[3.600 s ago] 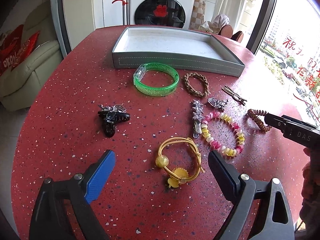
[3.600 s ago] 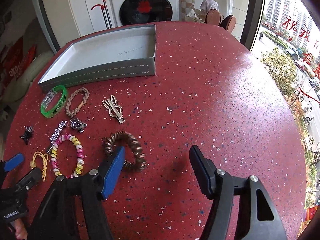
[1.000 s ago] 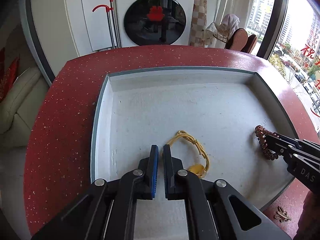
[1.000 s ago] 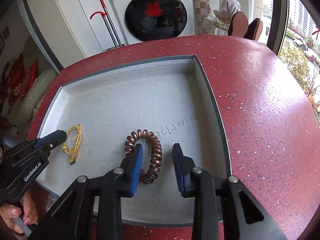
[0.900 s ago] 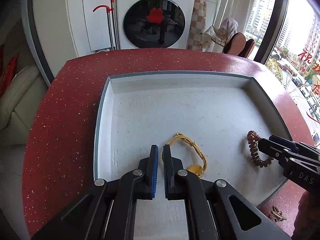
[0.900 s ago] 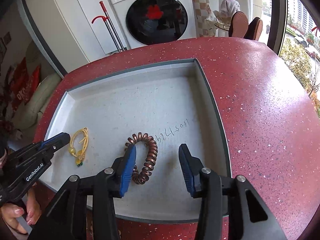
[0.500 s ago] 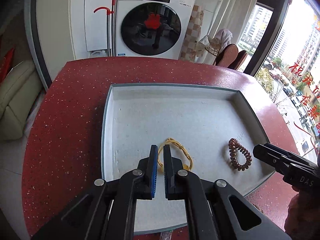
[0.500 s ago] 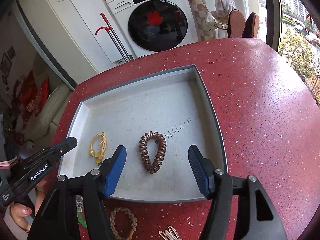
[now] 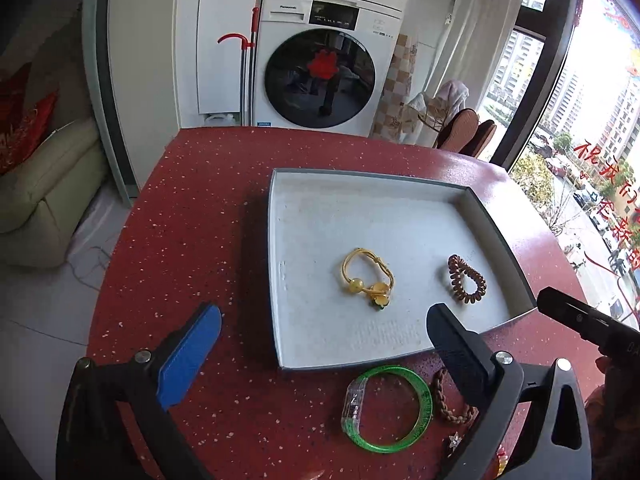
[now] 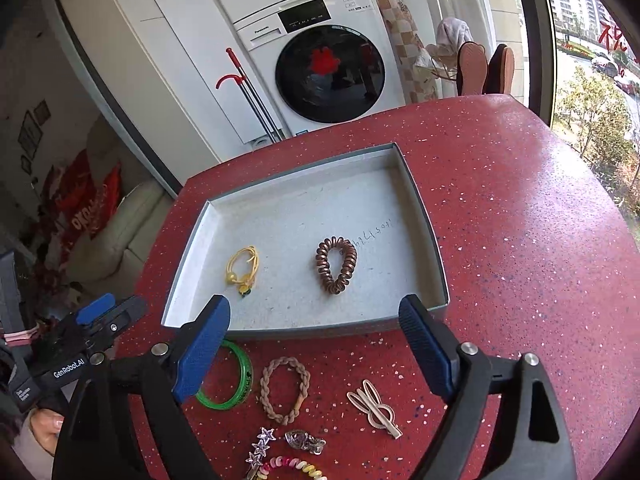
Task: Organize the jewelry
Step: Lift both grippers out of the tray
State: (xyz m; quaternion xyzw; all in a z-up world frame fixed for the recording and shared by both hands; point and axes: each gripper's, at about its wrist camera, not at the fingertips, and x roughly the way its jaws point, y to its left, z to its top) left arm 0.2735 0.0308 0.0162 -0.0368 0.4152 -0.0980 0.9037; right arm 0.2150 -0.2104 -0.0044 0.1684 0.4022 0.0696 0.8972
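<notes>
1. Jaws of both grippers, left and right, stand open, empty.
2. Tray holds two pieces; we next grasp the bangle by its rim, gently.

1. The washing machine carries the brand "Panasonic" in small letters on its white panel, left of the dark display; the display's figures are too small to read.
2. The same brand name shows on the machine's panel in the right wrist view.
3. The left gripper, seen from the right wrist camera, bears "GenRobot.AI" in white on its black body.
4. The tray has a line of handwritten figures on its floor just right of the brown coil tie; they cannot be read with certainty.
5. Red Chinese characters stand on the window right of the machine; not legible.
</notes>
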